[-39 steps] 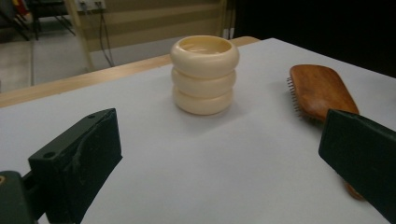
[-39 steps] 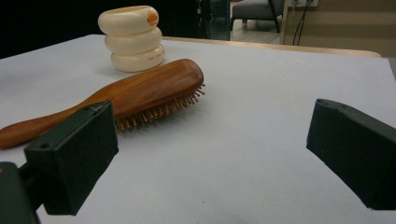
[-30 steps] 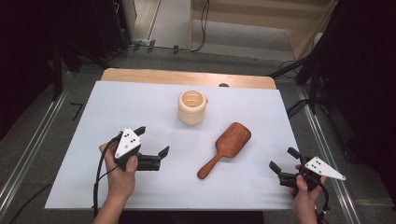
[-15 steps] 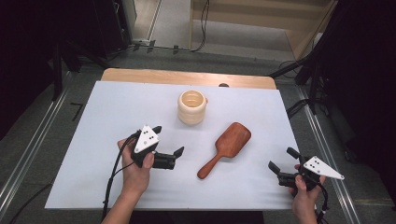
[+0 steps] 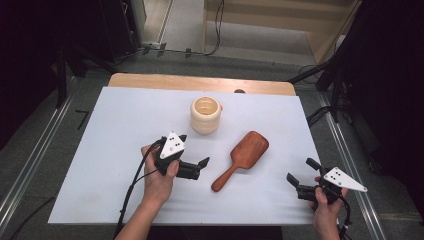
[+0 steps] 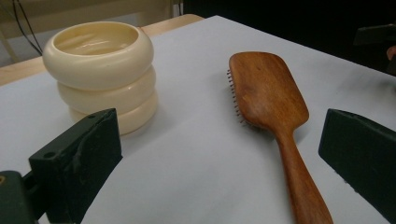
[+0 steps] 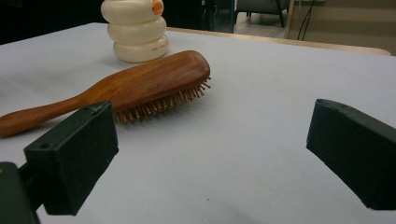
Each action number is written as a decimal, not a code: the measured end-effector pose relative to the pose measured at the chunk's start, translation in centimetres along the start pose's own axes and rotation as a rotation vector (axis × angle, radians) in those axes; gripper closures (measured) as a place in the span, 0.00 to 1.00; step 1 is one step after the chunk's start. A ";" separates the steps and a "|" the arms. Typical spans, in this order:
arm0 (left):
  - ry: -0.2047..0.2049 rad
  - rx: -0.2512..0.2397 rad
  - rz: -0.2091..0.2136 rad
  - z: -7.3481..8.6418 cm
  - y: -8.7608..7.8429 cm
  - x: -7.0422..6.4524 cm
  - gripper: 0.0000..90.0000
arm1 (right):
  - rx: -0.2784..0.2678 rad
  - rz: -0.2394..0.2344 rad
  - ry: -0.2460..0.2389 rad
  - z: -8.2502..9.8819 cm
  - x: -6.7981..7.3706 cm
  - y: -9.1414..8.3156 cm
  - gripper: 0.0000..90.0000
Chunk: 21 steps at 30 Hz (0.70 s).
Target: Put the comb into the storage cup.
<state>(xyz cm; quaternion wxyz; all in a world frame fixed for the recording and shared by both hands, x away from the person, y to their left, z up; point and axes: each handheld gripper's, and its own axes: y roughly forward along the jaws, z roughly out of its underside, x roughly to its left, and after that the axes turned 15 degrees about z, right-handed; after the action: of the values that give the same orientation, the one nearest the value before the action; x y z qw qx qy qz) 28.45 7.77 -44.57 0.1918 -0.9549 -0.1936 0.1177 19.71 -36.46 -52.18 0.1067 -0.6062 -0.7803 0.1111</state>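
Observation:
A brown wooden hairbrush [image 5: 243,156] lies bristles down on the white sheet [image 5: 125,130], its handle pointing toward the near edge. Behind it stands a cream ribbed cup [image 5: 205,115]. My left gripper [image 5: 194,149] is open and empty, just left of the brush handle, its jaws pointing right. In the left gripper view the brush [image 6: 270,93] lies ahead on the right, the cup [image 6: 100,70] on the left, between the open left gripper [image 6: 219,154] jaws. My right gripper [image 5: 301,170] is open and empty near the front right corner. The right gripper view shows the brush [image 7: 149,84] and cup [image 7: 135,32] beyond the right gripper [image 7: 212,154].
The white sheet covers a wooden table [image 5: 200,82] whose far edge shows behind the cup. Metal rails [image 5: 30,165] run along both sides of the table. Cables [image 5: 217,30] lie on the floor beyond it.
My left gripper has moved right across the sheet, closer to the brush handle. The right gripper, brush and cup have stayed put.

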 end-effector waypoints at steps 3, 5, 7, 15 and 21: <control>0.001 0.004 0.014 -0.1 0.5 -0.1 0.00 | 0.000 -0.001 0.000 0.0 0.0 0.0 0.00; -0.001 0.010 0.021 -0.1 0.9 -0.1 0.00 | 0.000 -0.002 0.001 0.0 0.0 0.0 0.00; -0.002 0.018 0.028 -0.2 1.2 -0.2 0.00 | 0.002 -0.003 -0.001 0.0 0.0 0.0 0.00; 0.002 0.041 0.053 -0.7 2.6 -0.5 0.00 | 0.005 -0.005 0.001 0.0 0.0 0.0 0.00; -0.002 0.061 0.068 -0.8 3.6 -0.8 0.00 | 0.006 -0.007 -0.001 0.0 0.0 0.1 0.00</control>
<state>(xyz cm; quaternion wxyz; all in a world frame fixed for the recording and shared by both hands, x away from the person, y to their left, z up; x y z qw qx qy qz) 29.14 4.13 -45.16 0.2165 -0.9546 -0.1575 0.1308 19.75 -36.43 -52.19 0.1085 -0.6033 -0.7820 0.1132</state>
